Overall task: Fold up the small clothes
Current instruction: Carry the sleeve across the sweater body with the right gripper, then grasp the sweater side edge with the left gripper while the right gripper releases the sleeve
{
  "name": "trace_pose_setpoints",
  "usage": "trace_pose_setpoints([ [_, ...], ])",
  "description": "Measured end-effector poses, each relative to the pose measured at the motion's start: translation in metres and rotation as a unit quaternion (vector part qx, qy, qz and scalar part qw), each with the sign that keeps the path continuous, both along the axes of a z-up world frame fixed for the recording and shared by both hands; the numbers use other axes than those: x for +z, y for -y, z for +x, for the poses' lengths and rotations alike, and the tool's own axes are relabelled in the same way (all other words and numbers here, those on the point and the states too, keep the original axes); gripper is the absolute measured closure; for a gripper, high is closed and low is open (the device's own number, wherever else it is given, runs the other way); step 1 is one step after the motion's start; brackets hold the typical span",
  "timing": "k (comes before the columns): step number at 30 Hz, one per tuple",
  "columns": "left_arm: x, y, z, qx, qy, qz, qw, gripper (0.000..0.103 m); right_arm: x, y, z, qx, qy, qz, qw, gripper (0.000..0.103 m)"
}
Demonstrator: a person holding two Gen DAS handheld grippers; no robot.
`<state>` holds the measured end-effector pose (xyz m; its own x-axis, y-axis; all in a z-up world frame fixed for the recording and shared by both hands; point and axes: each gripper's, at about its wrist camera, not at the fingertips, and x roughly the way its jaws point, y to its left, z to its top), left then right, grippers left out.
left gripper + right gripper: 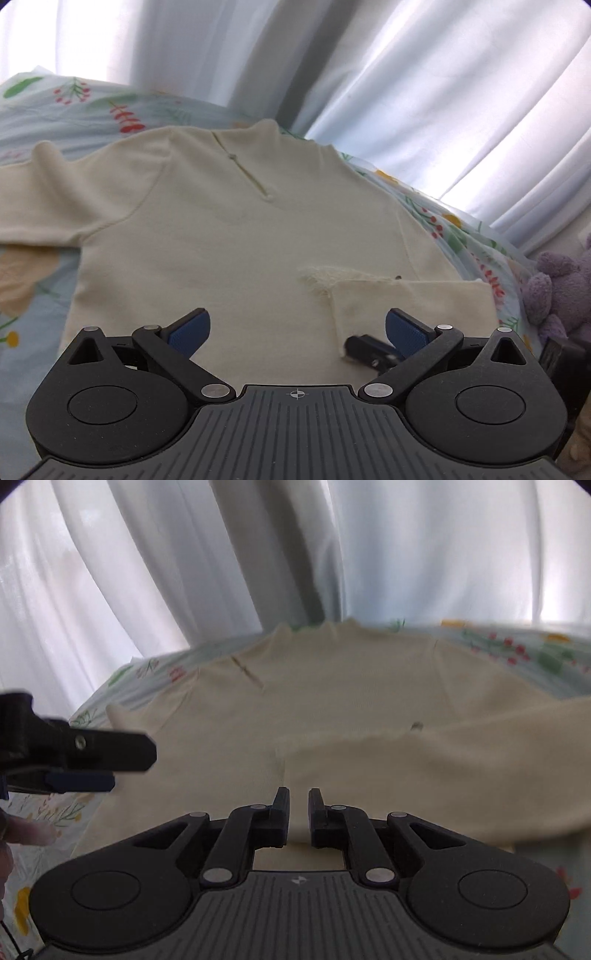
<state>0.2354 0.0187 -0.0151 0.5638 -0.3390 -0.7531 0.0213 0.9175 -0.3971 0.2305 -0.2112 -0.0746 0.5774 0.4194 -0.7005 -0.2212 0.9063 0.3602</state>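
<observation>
The cream knit sweater [229, 236] lies flat ahead, collar far. Right gripper [297, 801] — nearer — pinches its folded sleeve [413, 306]; left gripper [297, 328] gapes empty.

Cream sweater [221, 236] on pale-blue floral bedsheet [74, 107]; white curtains [406, 74]; purple plush toy [554, 291].

Your backdrop: white curtains [369, 74] hang in vertical folds, backlit and bright, across the top of both wrist views. Below them you have a pale blue bedsheet [55, 107] printed with red sprigs, green leaves and orange flowers; it shows on the left and right margins of each view. A purple plush toy [557, 288] sits at the far right edge of your left wrist view, beside the sheet's edge
</observation>
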Motion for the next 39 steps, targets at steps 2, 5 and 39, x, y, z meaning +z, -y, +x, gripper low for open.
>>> trace_pose_setpoints([
  [2, -0.008, 0.004, 0.009, -0.017, -0.009, -0.026, 0.9995, 0.0, -0.001, 0.013, -0.017, -0.031, 0.0, 0.051, 0.998, 0.088],
  [5, -0.023, 0.014, 0.025, -0.044, -0.03, -0.074, 0.9959, 0.0, 0.009, 0.046, -0.04, -0.073, 0.001, 0.097, 0.993, 0.077],
  [39, -0.014, -0.054, 0.075, 0.02, 0.022, 0.003, 0.9995, 0.098, 0.003, 0.119, -0.042, -0.228, -0.023, 0.121, 0.966, 0.069],
])
